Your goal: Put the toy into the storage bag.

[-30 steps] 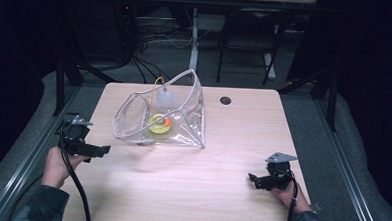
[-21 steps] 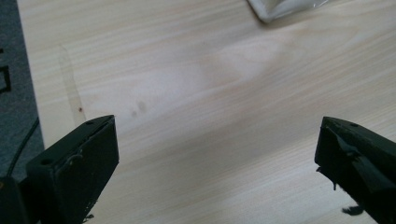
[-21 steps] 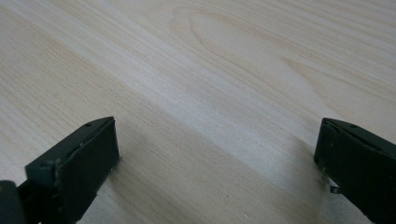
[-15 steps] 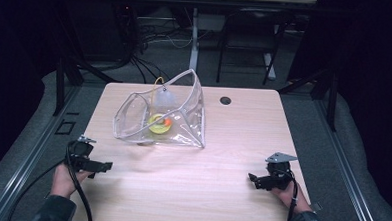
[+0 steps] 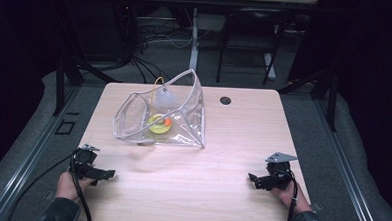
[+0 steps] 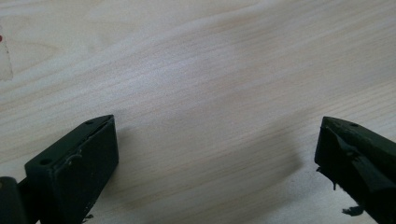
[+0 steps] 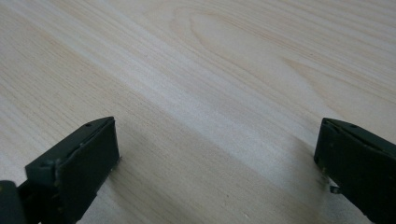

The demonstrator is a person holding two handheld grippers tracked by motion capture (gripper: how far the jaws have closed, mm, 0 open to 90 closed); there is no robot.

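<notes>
a: right, tongs first. the left gripper (image 5: 97, 173) sits low near the desk's (image 5: 242, 142) near left corner, jaws spread wide with bare wood between them. same on the other side?

b: yes. the right gripper (image 5: 259, 180) is near the near right corner, also spread, pinching nothing. both hover just over the desk, hands at the near edge.

a: and the thing to go for?

b: the clear plastic bag (image 5: 160, 115), well apart from both, toward the far edge and left of the middle. it stands puffed open, its wide mouth turned to the left edge. inside, low down, lies a yellow round thing (image 5: 158, 124) with an orange spot; i can't tell what it is. a pale tab with a yellow loop (image 5: 163, 93) sits at the bag's top.

a: so how should the reach go?

b: my judgement: bring the left gripper up to the mouth's rim and close on one layer of film only, near its edge, so the bag doesn't collapse. let the right one steady the far corner or the flat bottom seam nearest it. the film looks thin and slippery, so go slowly and squarely, and avoid pushing the bag toward the black grommet hole (image 5: 225, 100) at the far edge.
</notes>
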